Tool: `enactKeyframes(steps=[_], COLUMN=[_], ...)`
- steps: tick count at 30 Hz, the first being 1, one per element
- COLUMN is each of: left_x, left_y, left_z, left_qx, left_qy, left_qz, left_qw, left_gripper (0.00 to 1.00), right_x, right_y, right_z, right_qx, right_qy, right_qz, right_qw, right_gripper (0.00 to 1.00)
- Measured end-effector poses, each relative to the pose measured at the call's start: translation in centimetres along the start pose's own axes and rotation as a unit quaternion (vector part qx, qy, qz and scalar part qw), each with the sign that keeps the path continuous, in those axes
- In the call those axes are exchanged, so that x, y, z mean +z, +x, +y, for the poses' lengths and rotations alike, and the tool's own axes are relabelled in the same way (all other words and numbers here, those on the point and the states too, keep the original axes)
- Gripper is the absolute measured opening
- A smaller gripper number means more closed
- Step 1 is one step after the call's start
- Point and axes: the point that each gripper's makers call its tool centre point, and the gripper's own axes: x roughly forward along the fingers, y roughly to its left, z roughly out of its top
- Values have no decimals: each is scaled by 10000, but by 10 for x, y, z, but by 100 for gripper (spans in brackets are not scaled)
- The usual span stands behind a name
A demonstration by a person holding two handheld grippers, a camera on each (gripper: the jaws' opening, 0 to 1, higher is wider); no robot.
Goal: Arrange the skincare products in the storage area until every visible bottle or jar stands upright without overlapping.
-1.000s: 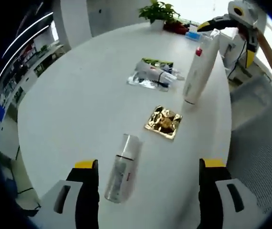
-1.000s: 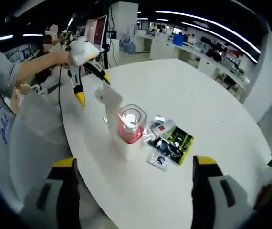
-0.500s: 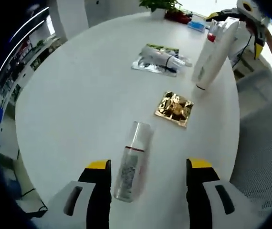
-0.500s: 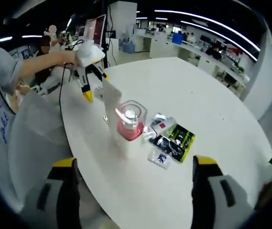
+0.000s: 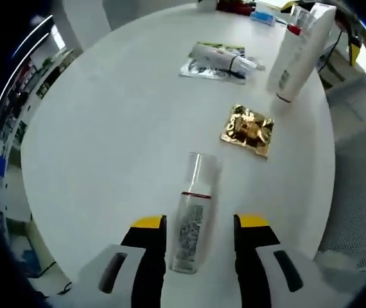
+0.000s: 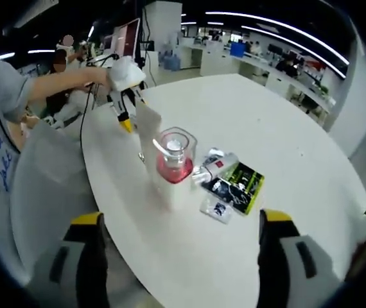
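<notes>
Left gripper view, nearest first: the left gripper [image 5: 199, 226] has its jaws parted, one on each side of a clear spray bottle [image 5: 193, 221] lying flat on the round white table [image 5: 106, 128]; the jaws are close to its sides, but contact cannot be confirmed. Beyond it lies a crumpled gold foil sachet [image 5: 248, 130], flat. Farther on, a tall white bottle with a red collar [image 5: 297, 54] stands, apparently upright. Well apart, toward the far edge, a white tube rests across flat sachets [image 5: 218, 59].

Right gripper view: the right gripper [image 6: 182, 226] is spread wide, holding nothing, short of the tall white bottle [image 6: 171, 168] seen from above. The tube and sachets [image 6: 229, 183] lie just beside it.

Judgement: the step in hand is the pickup of the lying spray bottle. The next move calls for closing squarely on its body, lifting, rotating it base-down and setting it on bare table, clear of the sachet. The slim bottle may topple on release.
</notes>
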Motion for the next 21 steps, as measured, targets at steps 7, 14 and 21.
enactKeyframes(steps=[7, 14, 21], left_x=[0, -4, -4], left_y=[3, 7, 8], left_z=[3, 5, 8], left_qx=[-59, -53, 11], left_qy=[19, 74, 7], left_qz=[56, 169, 158], left_qw=[10000, 9998, 9999], left_gripper=[25, 21, 18], right_x=[-3, -5, -7], right_y=[0, 1, 1], right_z=[-2, -2, -2], right_qx=[-10, 6, -2], right_qy=[53, 81, 99], right_qz=[14, 17, 12], right_qw=[10000, 10000, 10000], right_gripper=[100, 100, 100])
